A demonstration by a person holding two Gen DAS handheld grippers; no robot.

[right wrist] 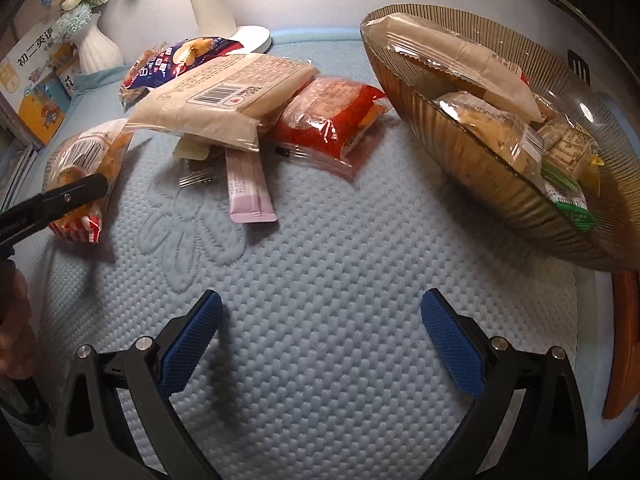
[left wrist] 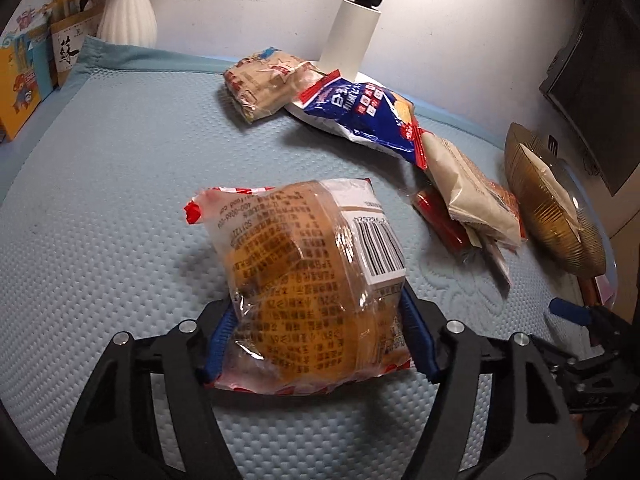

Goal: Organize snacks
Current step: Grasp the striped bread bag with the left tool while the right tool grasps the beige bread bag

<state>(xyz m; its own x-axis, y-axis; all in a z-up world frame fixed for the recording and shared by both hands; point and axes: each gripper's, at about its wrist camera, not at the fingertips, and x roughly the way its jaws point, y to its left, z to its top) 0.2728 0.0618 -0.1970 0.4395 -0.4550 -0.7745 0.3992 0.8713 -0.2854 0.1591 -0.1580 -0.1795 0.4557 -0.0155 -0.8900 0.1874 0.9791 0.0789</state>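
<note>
My left gripper point(left wrist: 316, 336) is shut on a clear-wrapped round bun packet point(left wrist: 308, 276), barcode side up, held just above the blue mat; it also shows in the right wrist view point(right wrist: 80, 168) at far left. My right gripper point(right wrist: 320, 332) is open and empty over the mat point(right wrist: 320, 264). Loose snacks lie ahead: a beige packet point(right wrist: 224, 96), a red packet point(right wrist: 328, 120), a pink stick point(right wrist: 248, 188), a blue chip bag point(left wrist: 360, 112) and a brown packet point(left wrist: 264, 80). The amber ribbed glass bowl point(right wrist: 480, 184) at right holds several packets.
A white lamp post point(left wrist: 356, 28) and base stand at the back. A white vase point(left wrist: 124, 12) and books point(left wrist: 24, 76) stand at the back left. A dark monitor point(left wrist: 592, 76) is at the right. An orange object point(right wrist: 620, 344) lies beyond the mat's right edge.
</note>
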